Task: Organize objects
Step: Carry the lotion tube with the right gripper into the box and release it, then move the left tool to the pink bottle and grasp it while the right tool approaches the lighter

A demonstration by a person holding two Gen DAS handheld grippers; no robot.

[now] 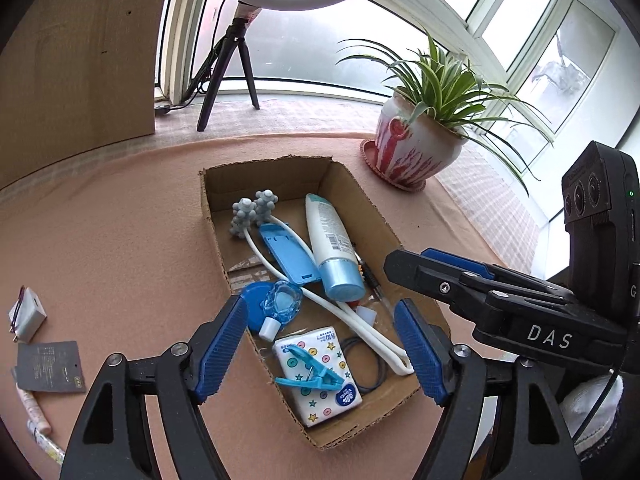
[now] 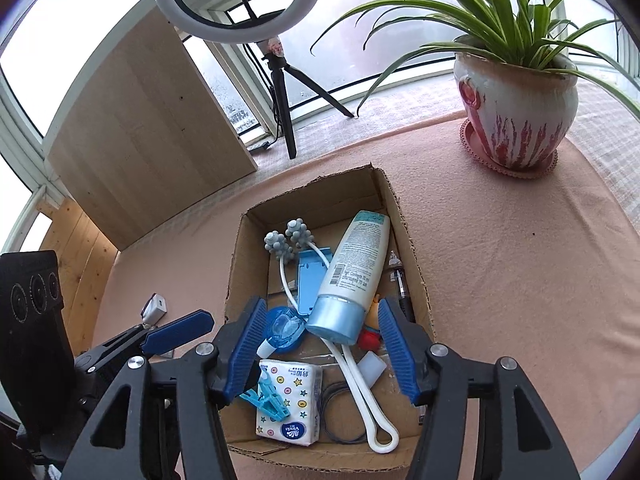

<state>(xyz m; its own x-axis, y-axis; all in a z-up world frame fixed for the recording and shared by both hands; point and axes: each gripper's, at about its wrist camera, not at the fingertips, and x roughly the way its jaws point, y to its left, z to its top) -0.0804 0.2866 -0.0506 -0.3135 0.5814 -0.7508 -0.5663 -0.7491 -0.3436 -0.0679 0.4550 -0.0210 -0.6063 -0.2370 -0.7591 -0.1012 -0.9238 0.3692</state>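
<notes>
An open cardboard box (image 1: 362, 196) (image 2: 256, 248) sits on the pink cloth. In it lie a white and blue lotion tube (image 1: 330, 236) (image 2: 354, 268), a grey-headed massager with a white handle (image 1: 250, 212) (image 2: 286, 240), a blue plastic stand (image 1: 286, 254) (image 2: 310, 280), a blue clear bottle (image 1: 280, 302) (image 2: 284, 326), a tissue pack (image 1: 324, 388) (image 2: 296, 404) with a light blue clip (image 1: 310, 376) (image 2: 266, 398) on it, and a pen (image 2: 402, 284). My left gripper (image 1: 320, 344) is open and empty over the box's near end. My right gripper (image 2: 318, 352) is open and empty over the box too.
A potted plant (image 1: 416, 144) (image 2: 518, 108) stands at the back right. A ring light on a tripod (image 1: 236, 60) (image 2: 280, 92) and a wooden board (image 2: 148, 128) stand behind. On the cloth at left lie a white charger (image 1: 26, 314) (image 2: 154, 308), a dark card (image 1: 50, 366) and a pink tube (image 1: 34, 404).
</notes>
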